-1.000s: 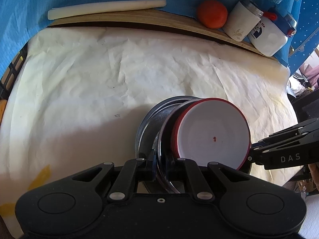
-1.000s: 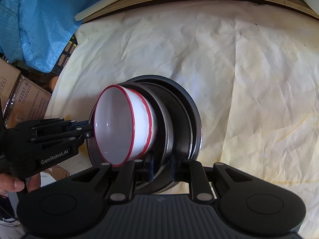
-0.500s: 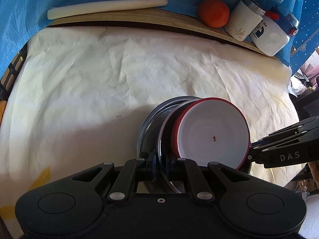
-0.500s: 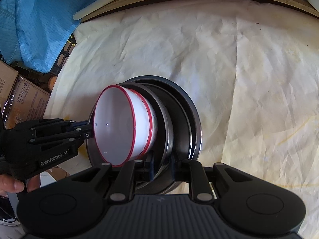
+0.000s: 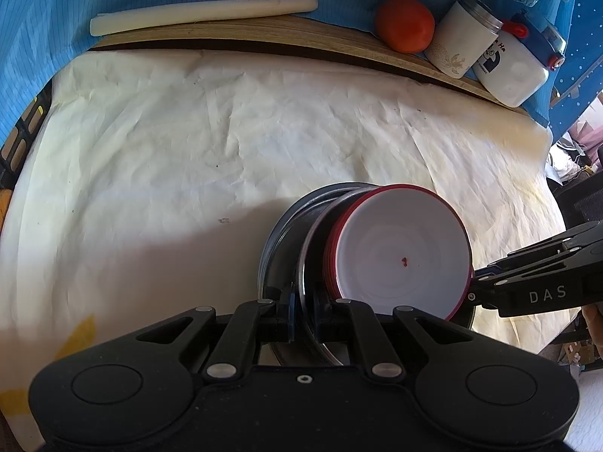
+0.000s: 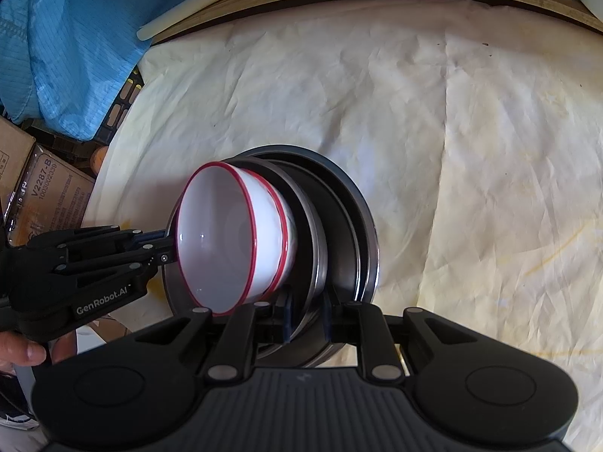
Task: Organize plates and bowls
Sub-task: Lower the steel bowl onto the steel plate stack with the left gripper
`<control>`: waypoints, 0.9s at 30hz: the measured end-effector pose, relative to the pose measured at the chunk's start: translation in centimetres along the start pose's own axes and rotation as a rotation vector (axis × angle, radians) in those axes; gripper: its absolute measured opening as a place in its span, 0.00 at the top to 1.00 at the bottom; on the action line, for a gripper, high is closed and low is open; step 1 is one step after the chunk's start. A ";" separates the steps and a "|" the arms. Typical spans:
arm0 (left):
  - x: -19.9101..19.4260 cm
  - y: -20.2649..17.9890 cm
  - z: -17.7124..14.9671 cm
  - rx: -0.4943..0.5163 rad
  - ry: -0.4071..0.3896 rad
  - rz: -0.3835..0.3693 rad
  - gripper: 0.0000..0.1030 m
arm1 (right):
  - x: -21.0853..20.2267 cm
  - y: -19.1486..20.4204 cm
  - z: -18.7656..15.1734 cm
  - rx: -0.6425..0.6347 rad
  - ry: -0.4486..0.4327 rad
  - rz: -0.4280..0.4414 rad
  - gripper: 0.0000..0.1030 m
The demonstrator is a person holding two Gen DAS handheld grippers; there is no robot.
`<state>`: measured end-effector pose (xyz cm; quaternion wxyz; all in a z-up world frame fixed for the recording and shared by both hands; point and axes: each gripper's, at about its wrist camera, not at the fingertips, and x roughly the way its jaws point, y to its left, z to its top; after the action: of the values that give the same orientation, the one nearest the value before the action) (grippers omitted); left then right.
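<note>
I hold one nested stack (image 6: 324,226) of dishes between both claws, clear of the desk (image 5: 188,150), which lies under a creased cream sheet. My left claw (image 5: 301,309) is pressed nearly together, pinching the thin rim of a steel plate (image 5: 307,263) at the stack's near edge. My right claw (image 6: 307,316) is a little wider apart and pinches the opposite side, its pads bracketing the rims of the steel plates. Each claw shows in the other's view, coming in from the side at the stack's edge: the right (image 5: 478,290), the left (image 6: 166,252).

Judgement: two opposed rim grips are used because the stack is wide, heavy and smooth; one pinch alone would let it swing or slip. The stack appears tilted, dish faces turned towards the left claw, so the bowls could slide out if the tilt grows.

Condition of the stack: widest dark steel plate at the back, one or more smaller steel plates on it, then two white bowls (image 6: 233,241) with red rims, one nested in the other. The inner bowl shows a small red speck (image 5: 404,261) at its centre. No chips visible.

Along the far edge: a pale rod (image 5: 203,13), a tomato (image 5: 405,24), a white tin (image 5: 461,45), a white jar (image 5: 514,71).
</note>
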<state>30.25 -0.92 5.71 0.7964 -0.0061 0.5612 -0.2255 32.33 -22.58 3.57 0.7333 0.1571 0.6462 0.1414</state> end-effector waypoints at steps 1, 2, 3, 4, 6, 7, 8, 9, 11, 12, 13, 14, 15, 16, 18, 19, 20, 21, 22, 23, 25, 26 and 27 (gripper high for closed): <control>0.0 0.0 0.0 0.001 0.000 0.000 0.92 | 0.0 0.0 0.0 -0.001 -0.001 -0.001 0.82; 0.0 0.0 0.0 0.000 0.000 0.000 0.92 | 0.0 0.0 0.0 -0.001 -0.002 -0.002 0.82; 0.0 0.0 0.0 -0.002 0.000 -0.001 0.92 | -0.1 0.0 0.0 0.000 -0.003 -0.002 0.82; 0.0 0.0 0.0 -0.002 0.000 -0.001 0.92 | -0.1 0.0 0.0 0.000 -0.004 -0.002 0.82; 0.0 0.0 0.0 -0.002 0.000 -0.001 0.92 | -0.1 0.1 0.0 0.001 -0.007 -0.004 0.82; 0.0 0.0 0.0 -0.001 0.000 -0.001 0.92 | -0.1 0.1 0.0 0.002 -0.008 -0.005 0.82; 0.1 0.1 0.1 -0.001 0.000 -0.001 0.92 | -0.1 0.1 0.0 0.002 -0.009 -0.005 0.82; 0.0 0.1 0.0 -0.002 0.000 -0.002 0.92 | -0.1 0.1 -0.1 0.003 -0.008 -0.004 0.82; 0.0 0.0 0.0 -0.002 0.000 -0.002 0.92 | -0.1 0.1 -0.1 0.004 -0.007 -0.002 0.82; 0.0 0.0 0.0 -0.002 0.000 -0.002 0.92 | -0.1 0.1 0.0 0.004 -0.007 -0.001 0.82; 0.0 0.0 0.1 -0.003 0.000 -0.002 0.92 | -0.1 0.1 0.0 0.004 -0.007 0.000 0.82; 0.1 0.0 0.1 -0.004 0.000 -0.002 0.92 | -0.1 0.1 0.0 0.005 -0.007 0.000 0.82; 0.1 0.0 0.2 -0.004 0.001 -0.002 0.92 | -0.1 0.1 0.0 0.004 -0.006 -0.001 0.82; 0.1 0.0 0.1 -0.004 0.001 -0.002 0.92 | -0.1 0.1 0.0 0.003 -0.006 -0.001 0.81; 0.0 0.0 0.1 -0.003 0.001 -0.002 0.92 | -0.1 0.0 0.0 0.005 -0.003 0.001 0.81; 0.0 0.0 0.1 -0.004 0.001 -0.003 0.92 | -0.1 0.0 0.0 0.008 -0.002 0.003 0.81; 0.1 0.0 0.2 -0.004 0.002 -0.003 0.93 | -0.2 0.0 0.0 0.009 -0.001 0.005 0.81; 0.1 0.1 0.1 -0.004 0.002 -0.003 0.93 | -0.1 0.0 0.0 0.009 0.000 0.006 0.81; 0.1 0.1 0.2 -0.004 0.003 -0.003 0.93 | -0.1 0.0 0.0 0.010 0.001 0.007 0.81; 0.1 0.1 0.2 -0.005 0.003 -0.002 0.93 | -0.1 -0.1 0.1 0.010 0.002 0.008 0.81; 0.2 0.0 0.3 -0.007 0.004 -0.002 0.93 | -0.1 -0.1 0.1 0.010 0.003 0.010 0.81; 0.2 0.0 0.3 -0.008 0.004 -0.002 0.93 | -0.1 -0.1 0.1 0.010 0.002 0.012 0.81; 0.2 0.0 0.3 -0.008 0.003 -0.002 0.93 | -0.1 -0.1 0.1 0.010 0.002 0.013 0.81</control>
<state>30.55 -1.02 5.62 0.7952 -0.0094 0.5634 -0.2239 32.38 -22.75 3.63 0.7309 0.1648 0.6467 0.1430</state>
